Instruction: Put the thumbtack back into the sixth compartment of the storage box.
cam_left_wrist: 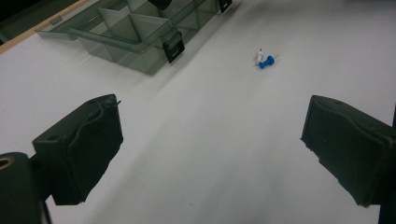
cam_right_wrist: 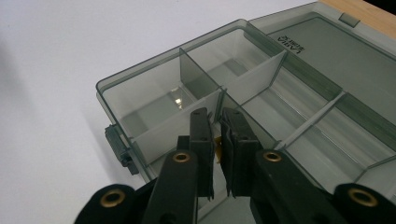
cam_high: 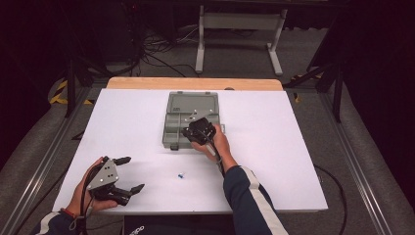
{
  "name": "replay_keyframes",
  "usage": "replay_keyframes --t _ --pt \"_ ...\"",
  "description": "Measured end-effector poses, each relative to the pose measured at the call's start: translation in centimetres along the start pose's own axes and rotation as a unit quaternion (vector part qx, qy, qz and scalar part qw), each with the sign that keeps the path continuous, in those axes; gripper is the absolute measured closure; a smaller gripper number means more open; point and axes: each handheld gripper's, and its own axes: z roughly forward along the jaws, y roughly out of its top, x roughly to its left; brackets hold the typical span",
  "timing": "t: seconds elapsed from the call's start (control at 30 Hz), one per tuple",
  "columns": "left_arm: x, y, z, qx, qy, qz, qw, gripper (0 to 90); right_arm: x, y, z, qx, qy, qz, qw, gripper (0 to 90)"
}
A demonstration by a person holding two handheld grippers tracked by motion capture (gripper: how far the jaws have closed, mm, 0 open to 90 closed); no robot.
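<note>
Right hand-held gripper (cam_right_wrist: 215, 140): centre of the right gripper view, over the near compartment of the organiser box (cam_right_wrist: 140, 88); jaws nearly together on a small yellow thing between the tips, likely a pushpin, too hidden to be sure.
Left hand-held gripper (cam_high: 129, 174): lower left of the high view, jaws wide apart, holding nothing, just above the counter (cam_high: 274, 161).
Organiser box: middle of the high view, lid folded back, smoky clear plastic with thin dividers.
Blue pushpin (cam_left_wrist: 266, 62): upper right of the left gripper view, lying loose on the counter beside a white pushpin (cam_left_wrist: 259, 55).
Handling: pushpins look light, hard and slippery with sharp points; best pinched across the plastic head.
</note>
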Motion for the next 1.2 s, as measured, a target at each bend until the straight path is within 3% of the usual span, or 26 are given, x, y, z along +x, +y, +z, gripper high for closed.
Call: replay_keyframes --t 0.27,0.77,1.03,1.2 --pt "-0.1 0.0 0.1 0.001 -0.003 -0.002 1.0000 5.7 -0.1 -0.2 0.5 0.014 -0.001 0.001 0.9999 83.9" --pt "0.0 0.0 0.1 0.004 -0.003 -0.001 1.0000 5.8 0.3 -0.5 0.2 0.012 0.004 0.005 0.9999 82.9" --pt "-0.1 0.0 0.1 0.007 -0.002 -0.001 1.0000 5.9 0.6 -0.8 -0.7 -0.001 0.005 0.000 1.0000 78.5" --pt "-0.1 0.0 0.1 0.007 0.001 0.001 1.0000 5.9 1.1 -1.3 -2.1 -0.029 0.011 -0.009 0.9995 72.2"
